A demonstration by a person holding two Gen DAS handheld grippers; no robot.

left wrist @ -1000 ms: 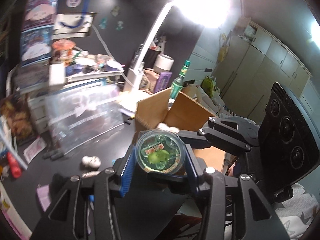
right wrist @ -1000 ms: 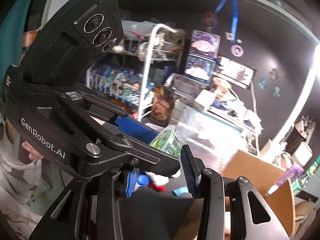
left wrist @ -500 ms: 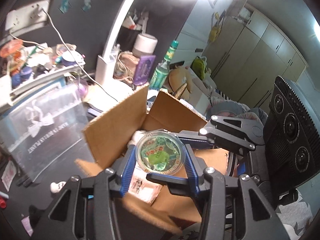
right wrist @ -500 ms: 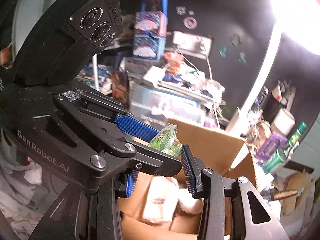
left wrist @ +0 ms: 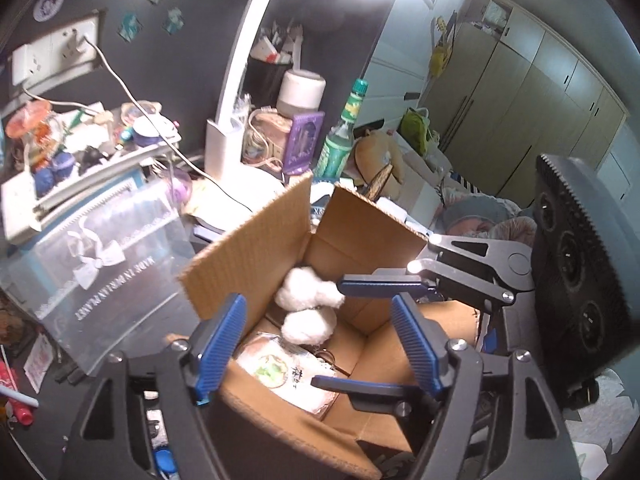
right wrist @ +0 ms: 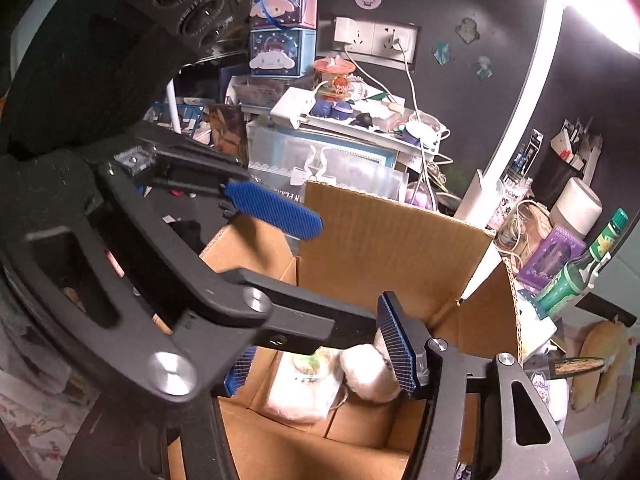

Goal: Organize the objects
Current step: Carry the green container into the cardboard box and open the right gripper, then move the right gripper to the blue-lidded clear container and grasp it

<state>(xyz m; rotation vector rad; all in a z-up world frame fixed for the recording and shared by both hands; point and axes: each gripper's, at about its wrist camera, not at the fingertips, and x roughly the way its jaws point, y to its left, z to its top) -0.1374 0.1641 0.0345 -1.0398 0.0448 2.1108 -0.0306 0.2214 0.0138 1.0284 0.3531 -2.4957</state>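
Observation:
The open cardboard box (left wrist: 248, 248) stands right below both grippers. Inside it lie a white plush toy (left wrist: 308, 300) and a pale flat packet (left wrist: 296, 384). A small round clear cup with green contents (left wrist: 274, 366) rests on that packet, also seen as the cup (right wrist: 310, 360) in the right wrist view. My left gripper (left wrist: 318, 344) hangs over the box, jaws opening, with nothing between the blue pads. My right gripper (right wrist: 320, 360) crosses it from the right, its jaws also opening and empty. One left finger (right wrist: 272, 210) reaches across the right wrist view.
A clear plastic case (left wrist: 100, 264) stands left of the box on the dark desk. Behind the box are a white lamp base (left wrist: 224, 144), a purple box (left wrist: 304, 140) and a green bottle (left wrist: 340, 140). A cluttered white tray (right wrist: 360, 120) sits on the case. Wardrobes (left wrist: 540, 92) stand far right.
Both grippers carried the green cup from above the desk to over the box, then opened. The cup has left their pads and now lies inside the box.

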